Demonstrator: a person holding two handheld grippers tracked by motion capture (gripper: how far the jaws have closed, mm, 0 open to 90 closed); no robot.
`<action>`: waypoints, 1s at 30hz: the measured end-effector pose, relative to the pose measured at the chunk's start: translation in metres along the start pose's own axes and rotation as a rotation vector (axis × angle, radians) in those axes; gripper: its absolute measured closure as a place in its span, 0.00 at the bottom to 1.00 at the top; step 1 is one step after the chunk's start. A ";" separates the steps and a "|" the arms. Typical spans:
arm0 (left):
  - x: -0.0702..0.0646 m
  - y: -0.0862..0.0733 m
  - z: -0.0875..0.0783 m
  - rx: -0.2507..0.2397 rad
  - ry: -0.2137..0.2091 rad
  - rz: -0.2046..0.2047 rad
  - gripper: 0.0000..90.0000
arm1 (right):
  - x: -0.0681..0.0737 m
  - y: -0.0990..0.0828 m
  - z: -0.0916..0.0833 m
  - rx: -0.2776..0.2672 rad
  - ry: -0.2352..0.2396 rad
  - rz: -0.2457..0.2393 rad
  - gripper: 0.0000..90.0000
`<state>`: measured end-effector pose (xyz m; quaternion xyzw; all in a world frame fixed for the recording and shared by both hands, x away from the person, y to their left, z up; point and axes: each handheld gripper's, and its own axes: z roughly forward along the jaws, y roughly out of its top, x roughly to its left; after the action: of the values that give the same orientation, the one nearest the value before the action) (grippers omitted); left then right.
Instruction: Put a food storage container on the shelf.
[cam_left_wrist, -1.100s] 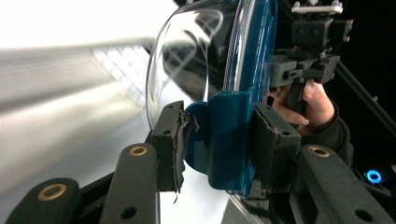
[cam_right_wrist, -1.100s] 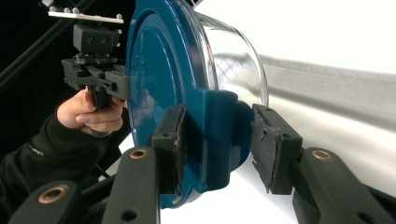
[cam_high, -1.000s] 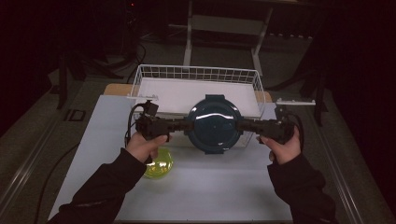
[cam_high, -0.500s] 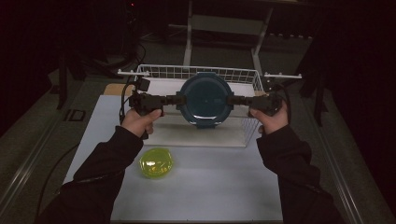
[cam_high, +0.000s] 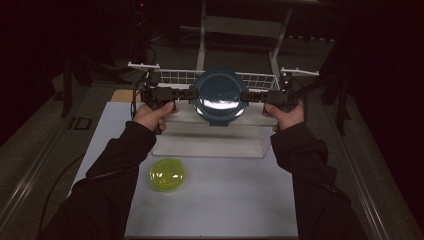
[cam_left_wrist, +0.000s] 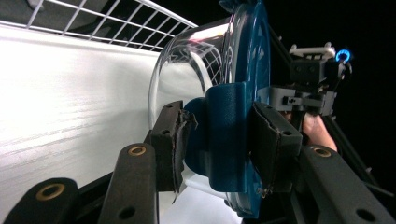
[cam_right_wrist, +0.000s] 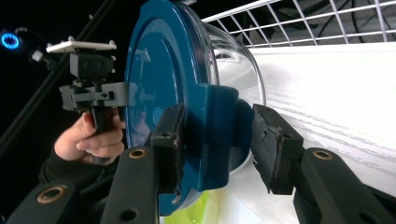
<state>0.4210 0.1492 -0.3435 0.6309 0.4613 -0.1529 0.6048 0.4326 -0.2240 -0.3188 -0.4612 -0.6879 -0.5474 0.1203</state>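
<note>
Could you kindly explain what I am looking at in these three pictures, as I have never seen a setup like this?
A person stands at a white table and holds a hand-held claw in each hand. The high view looks down from above; the other two come from cameras riding on each claw. The left claw and right claw grip opposite side clips of a clear round container with a blue lid, carried above a white wire basket. In the left gripper view the pads press on a clip; the right one looks the same. A yellow-green bowl lies on the table.

A round clear glass container (cam_high: 218, 96) with a dark blue clip-on lid, held level in the air above a white wire basket (cam_high: 260, 80)
</note>
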 end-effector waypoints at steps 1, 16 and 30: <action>0.002 0.001 0.001 0.000 -0.004 -0.019 0.63 | -0.001 0.001 0.001 0.002 0.000 0.007 0.62; 0.029 0.004 0.011 -0.002 -0.048 -0.238 0.60 | -0.015 0.013 0.011 0.025 -0.008 0.149 0.59; 0.013 0.008 0.015 0.010 0.105 -0.090 0.44 | -0.019 0.017 0.013 0.015 -0.088 0.120 0.56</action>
<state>0.4396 0.1417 -0.3515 0.6198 0.5193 -0.1489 0.5691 0.4605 -0.2222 -0.3255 -0.5243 -0.6676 -0.5133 0.1262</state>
